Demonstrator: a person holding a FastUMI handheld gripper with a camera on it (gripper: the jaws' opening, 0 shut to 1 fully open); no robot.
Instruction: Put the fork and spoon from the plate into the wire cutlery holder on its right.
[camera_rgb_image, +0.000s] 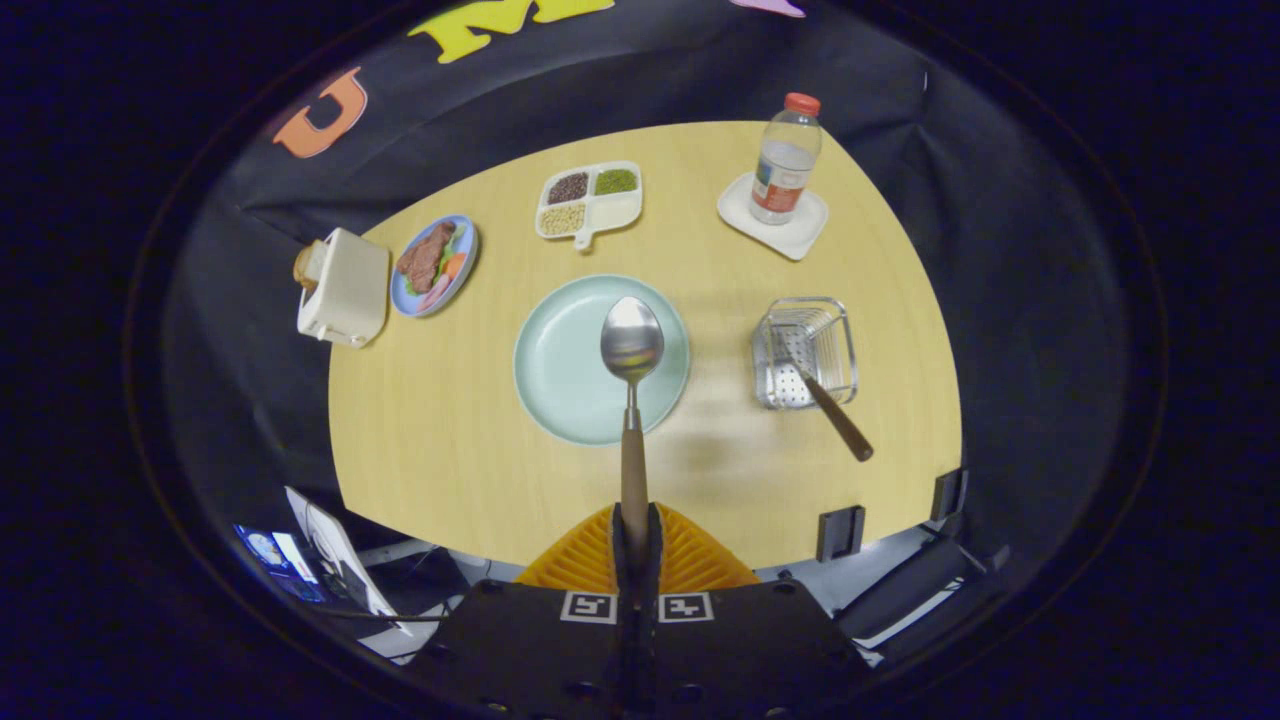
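We hold the spoon (631, 345), gripper (636, 540) clamped on its handle, bowl pointing up-frame; the cutlery holder (806, 352) lies right of centre.

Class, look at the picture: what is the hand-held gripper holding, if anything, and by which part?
The hand-held gripper is shut on the spoon, gripping the lower end of its wooden handle, bowl pointing ahead over the plate.
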